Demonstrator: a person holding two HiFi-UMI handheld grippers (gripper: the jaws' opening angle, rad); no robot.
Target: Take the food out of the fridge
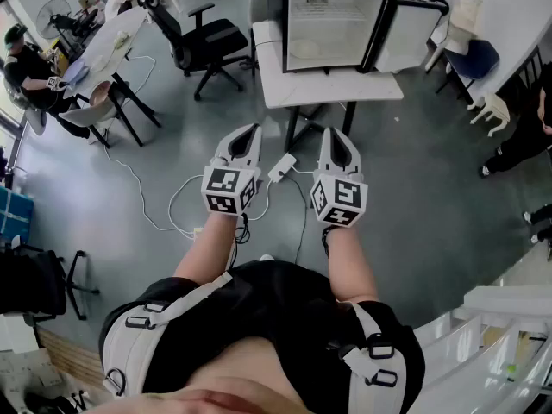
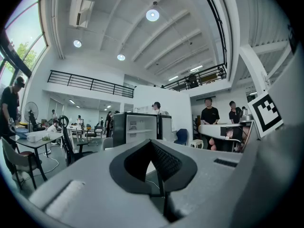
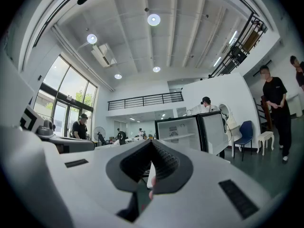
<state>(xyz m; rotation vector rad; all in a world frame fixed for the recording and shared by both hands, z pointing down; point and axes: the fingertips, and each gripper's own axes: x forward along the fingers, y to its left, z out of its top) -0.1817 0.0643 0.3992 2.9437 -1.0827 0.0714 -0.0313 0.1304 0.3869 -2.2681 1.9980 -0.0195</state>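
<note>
Head view — left gripper (image 1: 248,136) and right gripper (image 1: 333,138): jaws pressed together, empty. Fridge (image 1: 332,33) ahead on table (image 1: 285,89), door open; food not discernible. Likely risk — unopened jaws shoving food rather than gripping.

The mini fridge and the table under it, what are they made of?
The mini fridge has a black outer shell, maybe painted metal or plastic; I can't tell which. Its smooth white lining inside looks like plastic. The table has a flat, matte white top, probably laminated board, and its thin dark legs look like metal.
</note>
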